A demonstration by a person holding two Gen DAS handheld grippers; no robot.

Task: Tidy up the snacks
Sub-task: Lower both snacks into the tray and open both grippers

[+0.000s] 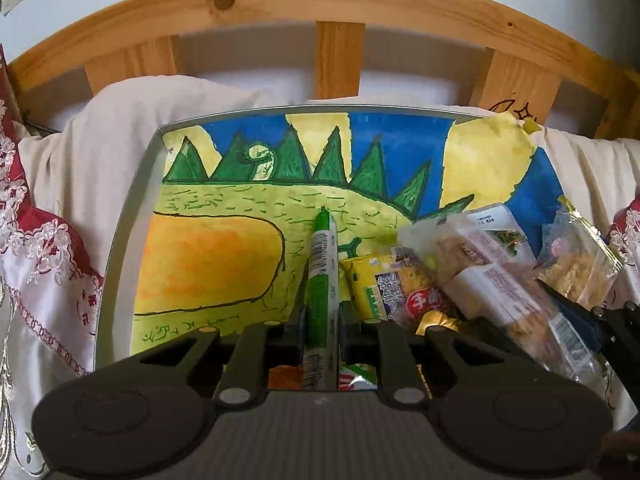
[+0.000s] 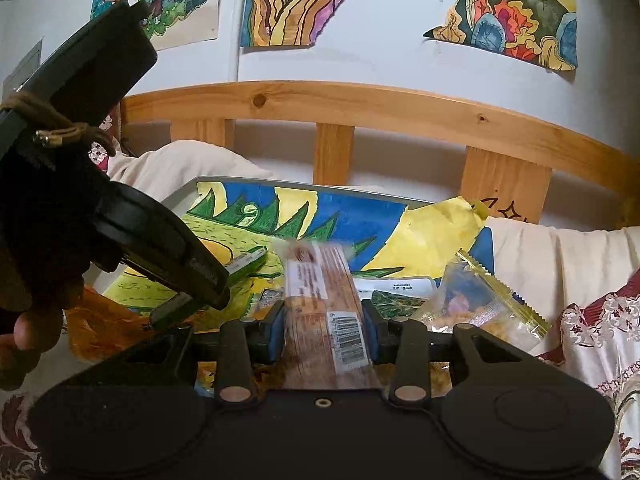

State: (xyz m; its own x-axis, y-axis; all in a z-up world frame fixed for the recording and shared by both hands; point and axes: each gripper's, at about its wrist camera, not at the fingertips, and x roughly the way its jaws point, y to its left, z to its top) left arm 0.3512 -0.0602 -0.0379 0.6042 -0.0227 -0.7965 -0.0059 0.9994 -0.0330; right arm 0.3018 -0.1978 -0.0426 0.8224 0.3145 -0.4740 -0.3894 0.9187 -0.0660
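Left wrist view: the left gripper is closed on a green stick packet, which points away over the painted tray, with a yellow snack pack just beside it. Right wrist view: the right gripper is clamped on a long clear-wrapped cracker pack; farther off, a small clear snack bag lies on the tray near the wooden headboard.

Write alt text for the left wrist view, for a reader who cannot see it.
The left gripper is shut on a green stick packet, held lengthwise over a glass-topped table covering a colourful dinosaur drawing. To its right lies a pile of wrapped snacks, before a wooden bed frame.
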